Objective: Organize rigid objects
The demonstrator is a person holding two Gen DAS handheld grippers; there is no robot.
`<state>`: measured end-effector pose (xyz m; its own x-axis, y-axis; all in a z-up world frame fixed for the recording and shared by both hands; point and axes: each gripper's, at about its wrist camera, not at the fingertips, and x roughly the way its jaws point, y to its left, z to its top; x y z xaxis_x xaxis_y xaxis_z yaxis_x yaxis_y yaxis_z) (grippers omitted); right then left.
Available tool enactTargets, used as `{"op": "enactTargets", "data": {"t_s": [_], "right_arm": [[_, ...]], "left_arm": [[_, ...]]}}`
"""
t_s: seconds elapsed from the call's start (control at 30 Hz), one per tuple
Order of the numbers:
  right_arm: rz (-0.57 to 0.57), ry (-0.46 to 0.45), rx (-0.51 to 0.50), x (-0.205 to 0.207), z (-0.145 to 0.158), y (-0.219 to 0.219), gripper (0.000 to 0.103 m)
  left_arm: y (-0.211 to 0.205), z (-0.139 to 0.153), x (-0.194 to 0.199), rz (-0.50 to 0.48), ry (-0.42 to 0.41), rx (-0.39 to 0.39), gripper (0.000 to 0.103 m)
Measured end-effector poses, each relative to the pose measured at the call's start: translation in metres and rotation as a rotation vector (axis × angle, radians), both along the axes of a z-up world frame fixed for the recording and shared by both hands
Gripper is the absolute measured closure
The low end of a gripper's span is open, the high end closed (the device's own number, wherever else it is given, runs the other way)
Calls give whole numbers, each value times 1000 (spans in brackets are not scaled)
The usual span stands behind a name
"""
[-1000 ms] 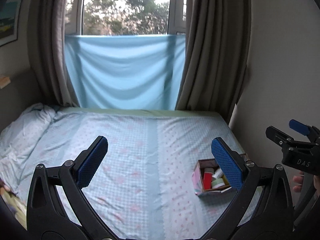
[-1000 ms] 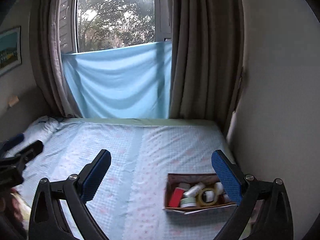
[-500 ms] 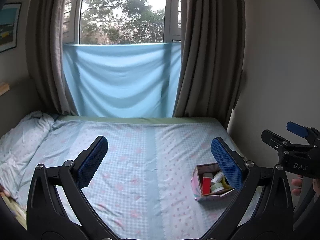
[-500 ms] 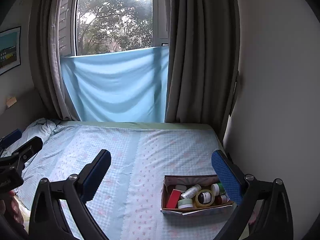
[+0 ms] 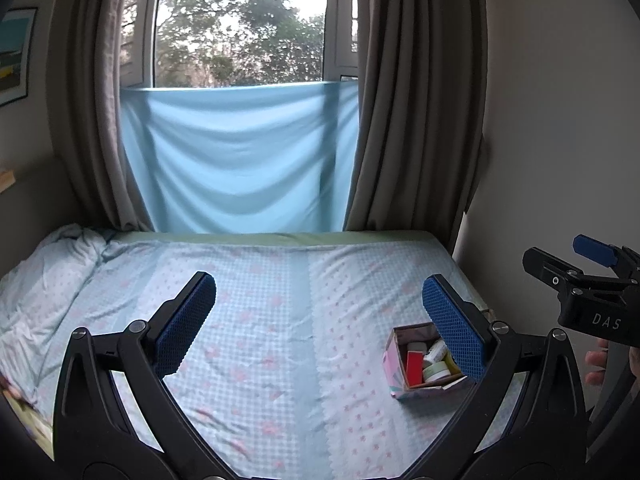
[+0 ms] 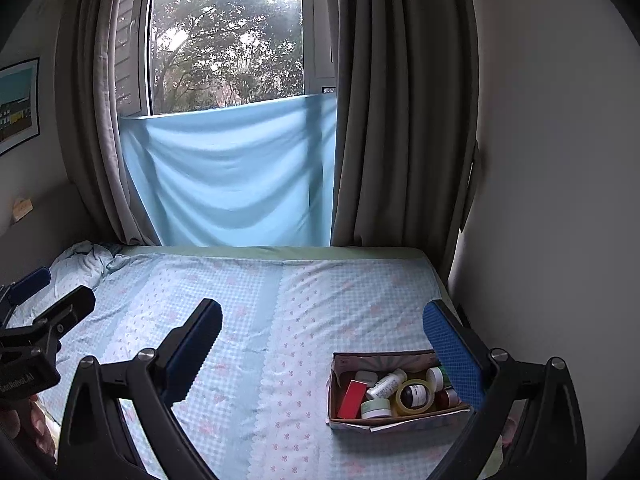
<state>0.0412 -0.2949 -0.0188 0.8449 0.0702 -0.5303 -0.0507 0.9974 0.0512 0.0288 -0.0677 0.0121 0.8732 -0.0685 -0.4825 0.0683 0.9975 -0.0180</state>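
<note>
- My left gripper [image 5: 318,322] hangs above the bed [image 5: 280,320] with its jaws spread wide and nothing between the blue pads [image 5: 182,326].
- My right gripper [image 6: 322,344] is also wide apart and empty, held above the same bed.
- In the left view my right gripper shows at the right edge, with my fingers [image 5: 596,362] just beneath it; in the right view my left gripper shows at the left edge.
- A small open box [image 6: 334,390] sits on the checked sheet near the bed's right side, close to the wall [image 6: 560,200]. In both views the right pad partly hides it.
- Inside the box lie a red packet [image 6: 352,398], a white bottle [image 6: 386,384] on its side, a low green-lidded jar [image 6: 376,408], a roll of yellow tape [image 6: 400,398] around a dark bottle [image 6: 414,394], and a few more small containers I cannot tell apart.
- A crumpled blanket [image 5: 44,272] is bunched at the bed's far left corner.
- Beyond the bed a light blue cloth [image 5: 240,156] covers the lower window between grey curtains [image 5: 416,120].
</note>
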Motion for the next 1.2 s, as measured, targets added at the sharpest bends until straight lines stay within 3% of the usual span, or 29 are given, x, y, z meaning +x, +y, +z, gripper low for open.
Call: {"op": "enactTargets", "data": {"t_s": [1.2], "right_arm": [[-29, -17, -2, 10, 1, 12, 3]], "left_arm": [[8, -4, 6, -10, -9, -17, 0]]}}
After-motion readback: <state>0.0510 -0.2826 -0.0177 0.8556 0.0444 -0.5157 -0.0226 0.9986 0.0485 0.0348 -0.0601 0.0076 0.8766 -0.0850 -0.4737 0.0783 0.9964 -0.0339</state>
